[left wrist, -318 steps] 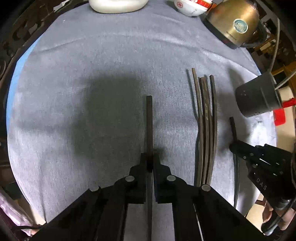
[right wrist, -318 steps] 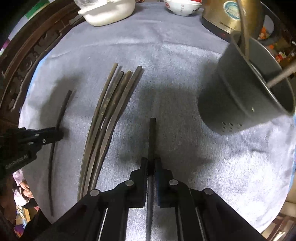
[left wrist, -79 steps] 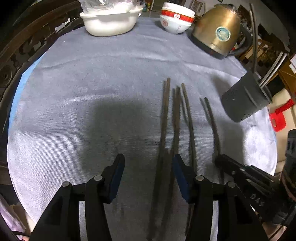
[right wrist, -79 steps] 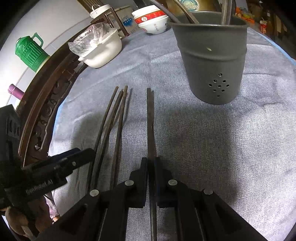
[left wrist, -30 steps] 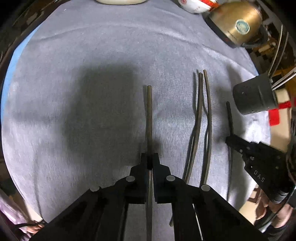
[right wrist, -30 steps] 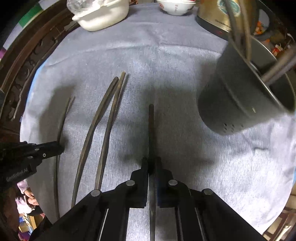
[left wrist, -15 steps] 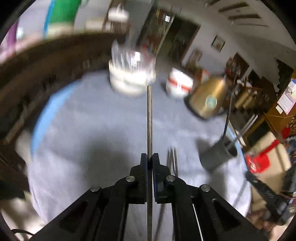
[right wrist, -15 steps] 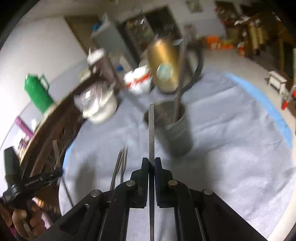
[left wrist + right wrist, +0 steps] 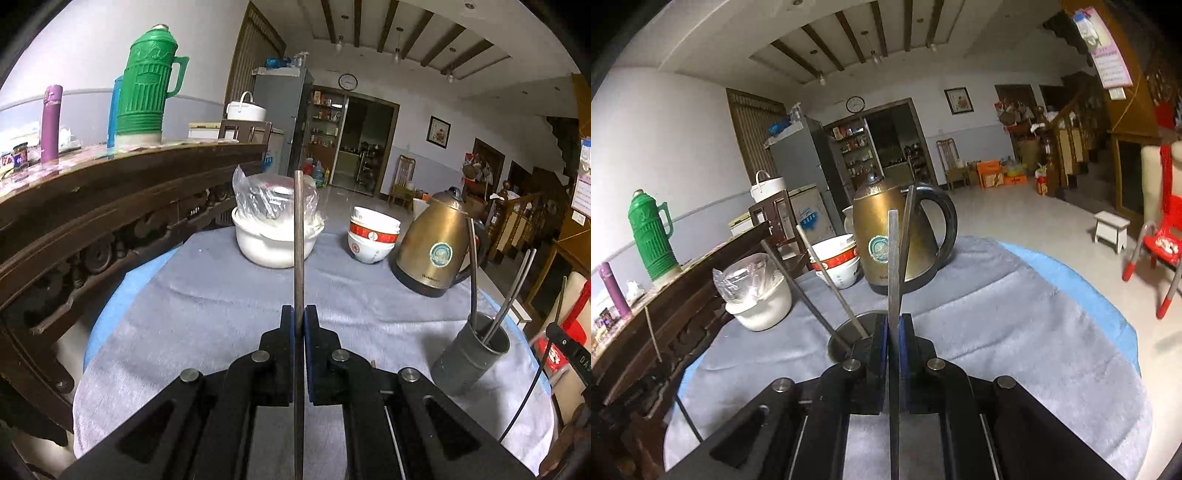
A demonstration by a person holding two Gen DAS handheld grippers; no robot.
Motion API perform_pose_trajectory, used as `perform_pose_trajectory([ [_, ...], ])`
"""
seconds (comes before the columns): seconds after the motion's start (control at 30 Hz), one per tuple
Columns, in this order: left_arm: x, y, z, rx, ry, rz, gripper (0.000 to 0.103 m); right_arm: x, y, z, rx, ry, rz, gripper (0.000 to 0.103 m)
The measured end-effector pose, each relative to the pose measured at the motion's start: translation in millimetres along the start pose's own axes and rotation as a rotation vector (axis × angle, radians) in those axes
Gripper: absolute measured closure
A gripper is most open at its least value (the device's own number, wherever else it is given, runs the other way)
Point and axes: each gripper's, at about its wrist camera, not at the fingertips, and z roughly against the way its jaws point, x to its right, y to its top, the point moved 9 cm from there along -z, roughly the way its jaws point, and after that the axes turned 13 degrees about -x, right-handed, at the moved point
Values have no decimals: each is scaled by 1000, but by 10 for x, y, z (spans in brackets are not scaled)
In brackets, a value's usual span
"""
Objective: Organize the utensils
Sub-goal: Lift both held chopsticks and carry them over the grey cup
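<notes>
Chopsticks are what you hold in both claws: your left gripper (image 9: 299, 321) is pinched tight on one dark chopstick (image 9: 298, 236) that stands upright between its blue-lined pads, its tip rising in front of the white bowl (image 9: 273, 243) at the far side of the table. Your right gripper (image 9: 894, 332) is likewise clamped on a second chopstick (image 9: 893, 266), which points up in front of the brass kettle (image 9: 886, 240). Just beyond that right claw, partly hidden by its fingers, sits the dark grey holder (image 9: 849, 332), with several sticks (image 9: 827, 273) leaning out of it toward the far left. In the left view the same holder (image 9: 471, 354) stands upright on the grey cloth (image 9: 207, 295) at the right, near the table edge, with thin sticks (image 9: 513, 291) rising from its mouth, and your right gripper's dark body (image 9: 569, 350) shows just to its right at the edge of the picture. Stacked red-and-white bowls (image 9: 373, 240) sit between the white bowl and the kettle (image 9: 436, 247). A green flask (image 9: 147, 85) stands on the dark wooden sideboard (image 9: 110, 199) at the far left.
</notes>
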Motion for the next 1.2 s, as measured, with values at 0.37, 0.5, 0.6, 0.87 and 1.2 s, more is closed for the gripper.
perform_pose_trajectory([
  [0.37,-40,-197,-58,-4,39,-14,98,7,-146,-33,12,-25,42,96],
  [0.5,-104,-295,82,-1,29,-17,98,-100,-221,178,29,-23,88,96],
  [0.6,-157,-364,209,3,23,-16,98,-156,-279,313,38,-20,105,96],
  [0.87,-251,-528,559,31,-2,-10,97,-270,-468,581,44,-26,144,96],
  [1.2,-204,-682,892,51,-39,-52,97,-240,-585,768,40,-25,134,96],
])
